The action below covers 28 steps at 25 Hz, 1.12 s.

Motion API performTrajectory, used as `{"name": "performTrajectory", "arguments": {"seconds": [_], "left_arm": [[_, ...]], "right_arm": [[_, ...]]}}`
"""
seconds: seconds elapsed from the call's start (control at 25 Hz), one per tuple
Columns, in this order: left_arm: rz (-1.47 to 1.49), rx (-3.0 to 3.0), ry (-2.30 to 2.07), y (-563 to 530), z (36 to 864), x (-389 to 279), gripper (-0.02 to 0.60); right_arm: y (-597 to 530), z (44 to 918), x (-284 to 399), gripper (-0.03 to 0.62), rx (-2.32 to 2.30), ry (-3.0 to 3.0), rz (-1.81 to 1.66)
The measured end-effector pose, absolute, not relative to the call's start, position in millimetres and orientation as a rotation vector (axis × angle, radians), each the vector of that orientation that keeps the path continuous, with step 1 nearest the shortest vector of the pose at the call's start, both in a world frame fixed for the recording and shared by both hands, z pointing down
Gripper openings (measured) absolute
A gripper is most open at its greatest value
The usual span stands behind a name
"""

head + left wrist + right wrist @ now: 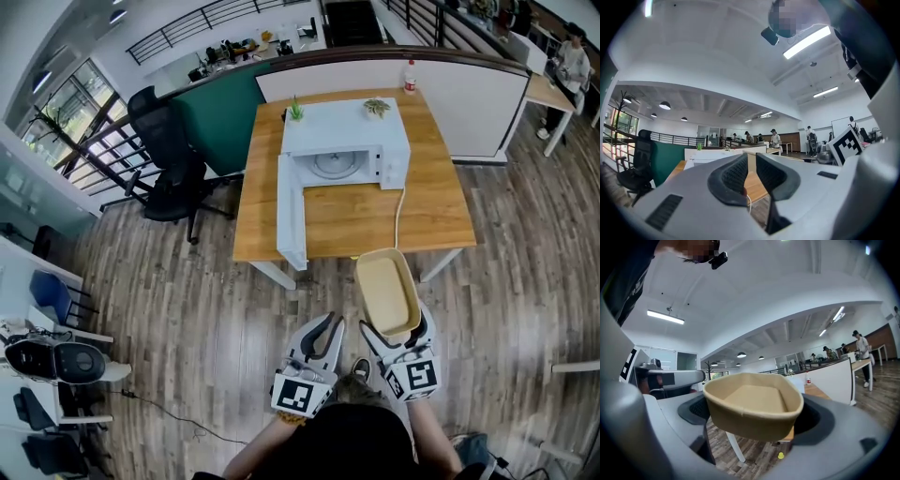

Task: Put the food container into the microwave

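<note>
A tan, empty food container (pixel 387 293) is held out over the floor, just short of the table's front edge; my right gripper (pixel 398 339) is shut on its near end. In the right gripper view the container (pixel 753 404) fills the space between the jaws. The white microwave (pixel 343 145) stands at the back of the wooden table (pixel 352 217), its door (pixel 291 212) swung wide open toward me on the left and its turntable showing. My left gripper (pixel 319 339) hangs beside the right one, shut and holding nothing, its pads (pixel 736 176) nearly touching.
A white cable (pixel 400 216) runs from the microwave across the table to its front edge. Two small plants (pixel 295 110) sit on top of the microwave, and a bottle (pixel 410 77) stands at the table's back right. A black office chair (pixel 169 169) is left of the table.
</note>
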<state>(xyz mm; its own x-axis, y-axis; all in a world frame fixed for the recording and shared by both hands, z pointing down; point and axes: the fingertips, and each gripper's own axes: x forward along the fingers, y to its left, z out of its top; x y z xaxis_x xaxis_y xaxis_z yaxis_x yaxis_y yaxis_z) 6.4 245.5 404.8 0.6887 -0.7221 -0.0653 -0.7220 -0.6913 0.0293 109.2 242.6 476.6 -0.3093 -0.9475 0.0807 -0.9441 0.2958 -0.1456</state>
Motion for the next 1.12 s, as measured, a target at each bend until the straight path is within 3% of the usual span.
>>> {"name": "performTrajectory", "arguments": {"seconds": [0.64,1.12], "left_arm": [[-0.191,2.882,-1.153,192,405,40,0.071],[-0.212,2.874,-1.176,148,402,21,0.072]], "right_arm": [[213,479,137,0.532,-1.921,2.536,-0.228],[160,470,121,0.532,-1.921,2.578,-0.169]]}}
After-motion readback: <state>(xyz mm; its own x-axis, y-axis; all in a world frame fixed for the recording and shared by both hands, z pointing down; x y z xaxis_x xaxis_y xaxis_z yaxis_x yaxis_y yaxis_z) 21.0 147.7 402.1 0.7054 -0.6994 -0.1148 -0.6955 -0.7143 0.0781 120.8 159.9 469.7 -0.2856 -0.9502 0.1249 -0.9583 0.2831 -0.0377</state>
